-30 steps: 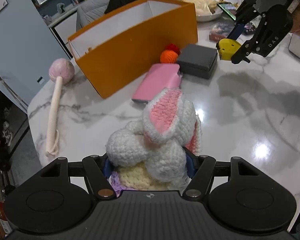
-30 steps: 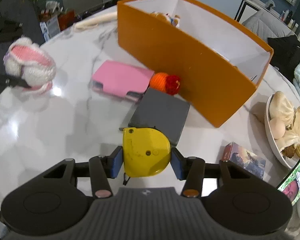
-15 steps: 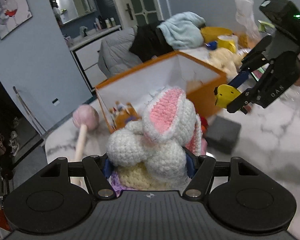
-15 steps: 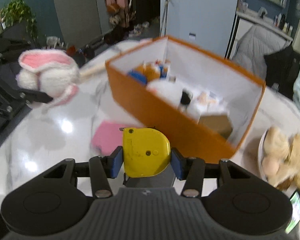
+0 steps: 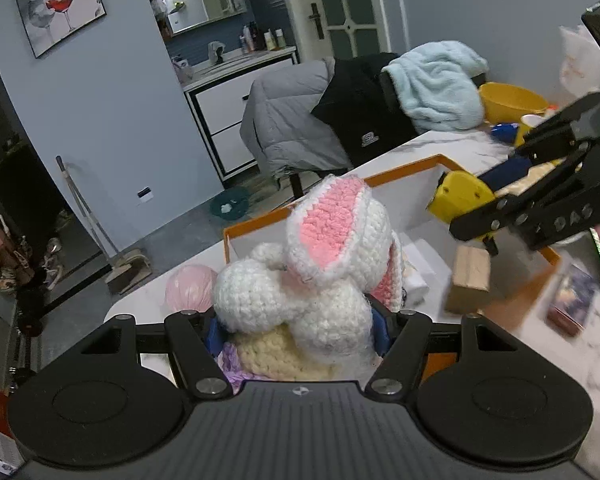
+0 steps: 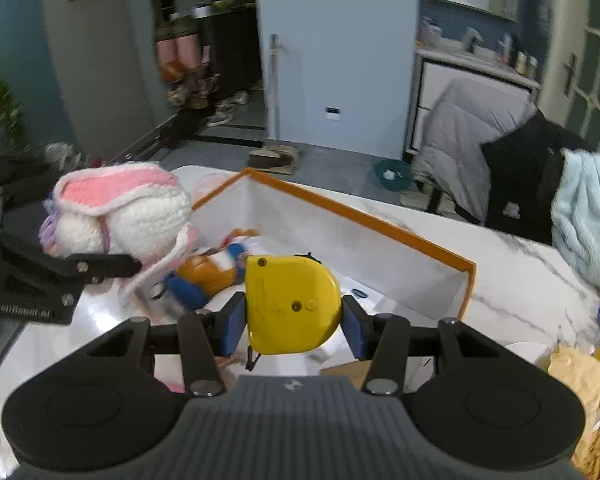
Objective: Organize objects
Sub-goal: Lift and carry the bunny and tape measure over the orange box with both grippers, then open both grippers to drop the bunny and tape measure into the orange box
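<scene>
A crocheted white rabbit (image 5: 320,280) with pink ears is sitting clamped between the jaws of the left gripper (image 5: 300,330), raised above the near edge of an open orange box (image 6: 380,224) on the marble counter (image 6: 532,280). Beside it, the right gripper (image 6: 296,320) is holding a yellow tape measure (image 6: 292,304) tight between its jaws, over the box. A toy figure (image 6: 208,272) is lying inside.

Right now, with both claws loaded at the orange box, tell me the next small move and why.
Probably lower the right claw a little into the orange box and then release. It is clamped on the yellow tape measure, which already hangs over the open white interior, while the left claw holds the crocheted bunny near the box's edge.
</scene>
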`<state>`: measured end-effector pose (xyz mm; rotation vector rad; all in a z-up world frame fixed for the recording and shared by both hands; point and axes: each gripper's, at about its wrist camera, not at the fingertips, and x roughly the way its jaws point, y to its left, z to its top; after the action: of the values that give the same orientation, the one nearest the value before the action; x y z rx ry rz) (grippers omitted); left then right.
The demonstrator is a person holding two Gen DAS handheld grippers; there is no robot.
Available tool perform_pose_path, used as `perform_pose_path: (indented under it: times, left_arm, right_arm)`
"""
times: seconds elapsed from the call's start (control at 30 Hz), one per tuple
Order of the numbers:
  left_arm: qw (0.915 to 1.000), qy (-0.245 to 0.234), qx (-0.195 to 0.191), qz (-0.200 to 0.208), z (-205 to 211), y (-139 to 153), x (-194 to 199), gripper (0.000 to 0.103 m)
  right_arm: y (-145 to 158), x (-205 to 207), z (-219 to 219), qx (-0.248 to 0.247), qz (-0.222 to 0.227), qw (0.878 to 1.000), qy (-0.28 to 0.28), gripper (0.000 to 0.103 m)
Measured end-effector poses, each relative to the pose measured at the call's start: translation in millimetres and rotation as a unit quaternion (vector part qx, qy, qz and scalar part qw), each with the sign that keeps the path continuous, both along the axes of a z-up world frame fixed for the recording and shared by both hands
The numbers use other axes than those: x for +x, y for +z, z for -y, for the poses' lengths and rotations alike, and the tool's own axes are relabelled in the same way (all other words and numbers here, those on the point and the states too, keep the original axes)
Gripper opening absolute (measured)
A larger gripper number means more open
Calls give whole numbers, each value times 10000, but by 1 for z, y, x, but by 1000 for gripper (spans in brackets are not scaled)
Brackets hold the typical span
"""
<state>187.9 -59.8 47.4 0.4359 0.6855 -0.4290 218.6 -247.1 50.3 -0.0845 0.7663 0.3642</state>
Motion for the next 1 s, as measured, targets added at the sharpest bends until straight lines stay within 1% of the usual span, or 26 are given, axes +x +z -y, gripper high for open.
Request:
perform_pose_path:
  times: [0.07, 0.17, 0.37, 0.47, 0.5, 0.63, 0.7, 0.77, 0.93, 1.0]
  left_arm:
    - [9999, 45, 124, -44, 10, -8, 9, 77]
    - [9991, 99, 407, -115, 27, -25, 21, 77]
    - [9969, -11, 743, -259, 55, -49, 33, 77]
    - [9928, -137, 1164, -263, 68, -62, 38, 77]
    - [9919, -133, 1234, -253, 71, -65, 40, 77]
    - [9916, 31, 1261, -293, 73, -72, 50, 77]
    - [9905, 73, 1328, -351, 72, -78, 52, 77]
    - [9909, 71, 1287, -382, 72, -80, 53, 77]
    - [9917, 133, 1217, -400, 71, -79, 57, 78]
    - [9916, 139, 1217, -421, 74, -79, 59, 81]
  right_arm:
    - [-13, 15, 4, -14, -114, 9999, -98, 52]
    - [-36, 30, 9, -20, -306, 9993, -194, 52]
    - [-74, 43, 14, -116, -551, 9981, -252, 52]
    - [-86, 48, 11, -213, -573, 9978, -236, 52]
    - [-88, 50, 10, -211, -572, 9979, -230, 52]
    - [-91, 54, 6, -393, -493, 9978, -216, 52]
    - [-91, 53, 6, -397, -494, 9977, -245, 52]
    - [-92, 53, 7, -401, -520, 9976, -204, 52]
    - [-92, 51, 7, -393, -517, 9977, -188, 52]
    - [-92, 51, 6, -466, -501, 9975, -158, 54]
